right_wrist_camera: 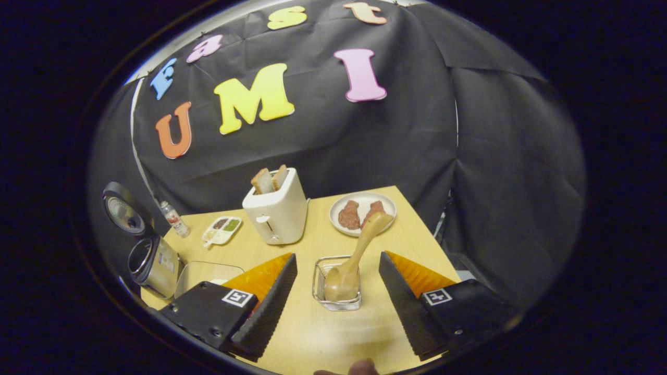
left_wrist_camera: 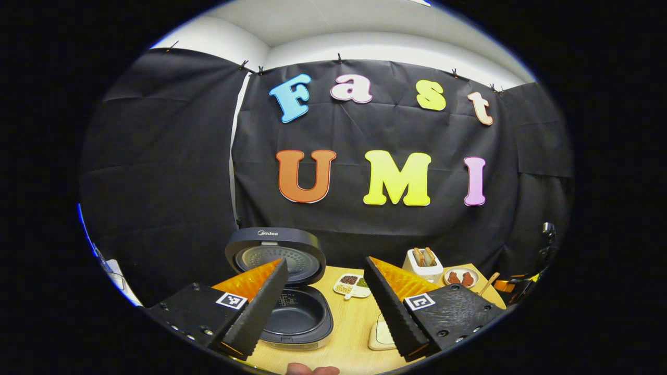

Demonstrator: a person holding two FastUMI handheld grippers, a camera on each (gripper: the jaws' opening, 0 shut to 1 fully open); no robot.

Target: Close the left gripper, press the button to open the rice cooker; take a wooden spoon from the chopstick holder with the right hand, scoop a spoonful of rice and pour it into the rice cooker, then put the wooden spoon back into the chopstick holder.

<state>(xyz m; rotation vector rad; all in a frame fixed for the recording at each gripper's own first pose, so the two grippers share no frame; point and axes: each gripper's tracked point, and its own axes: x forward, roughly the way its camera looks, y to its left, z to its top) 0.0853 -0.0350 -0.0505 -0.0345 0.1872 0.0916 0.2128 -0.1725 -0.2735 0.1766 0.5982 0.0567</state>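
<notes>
Two tools stand with fingers apart: the left tool before the open dark rice cooker, the right tool around the wire chopstick holder, the pale wooden spoon leaning toward one o'clock.

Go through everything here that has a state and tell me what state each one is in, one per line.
rice cooker: lid up, inner pot showing
wooden spoon: standing bowl-down in the chopstick holder, handle leaning up and away
chopstick holder: upright on the table
toaster: two bread slices sticking out of the top
plate: holding two brown pieces of food
left tongs: open, holding nothing
right tongs: open, holding nothing
</notes>
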